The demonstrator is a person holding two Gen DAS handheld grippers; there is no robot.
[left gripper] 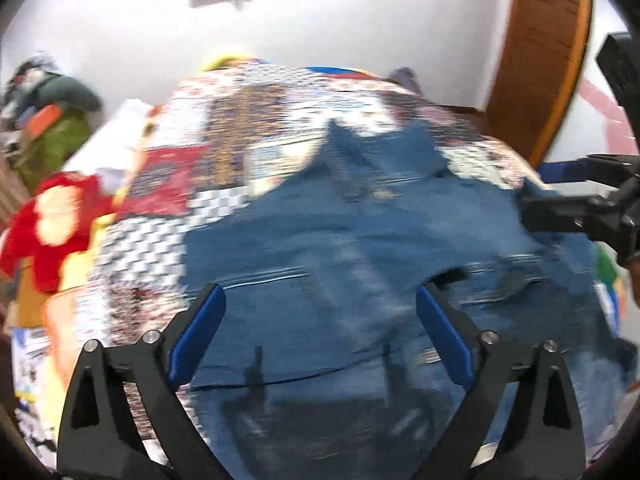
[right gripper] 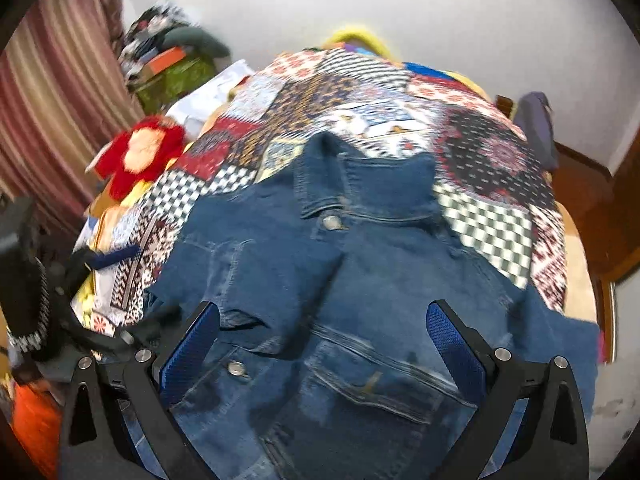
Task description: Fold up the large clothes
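Observation:
A blue denim jacket (right gripper: 360, 280) lies front up on a patchwork bedspread (right gripper: 360, 96), collar toward the far wall, one sleeve folded across its chest. It also fills the left wrist view (left gripper: 340, 280), which is blurred. My left gripper (left gripper: 320, 304) is open and empty just above the denim. My right gripper (right gripper: 324, 316) is open and empty above the jacket's chest pocket. The right gripper also shows at the right edge of the left wrist view (left gripper: 580, 208); the left gripper shows at the left edge of the right wrist view (right gripper: 100, 280).
A red and cream soft toy (right gripper: 140, 152) lies at the bed's left side. A pile of clothes and boxes (right gripper: 172, 60) stands in the far left corner by a striped curtain (right gripper: 52, 120). A wooden door frame (left gripper: 544, 52) stands at the right.

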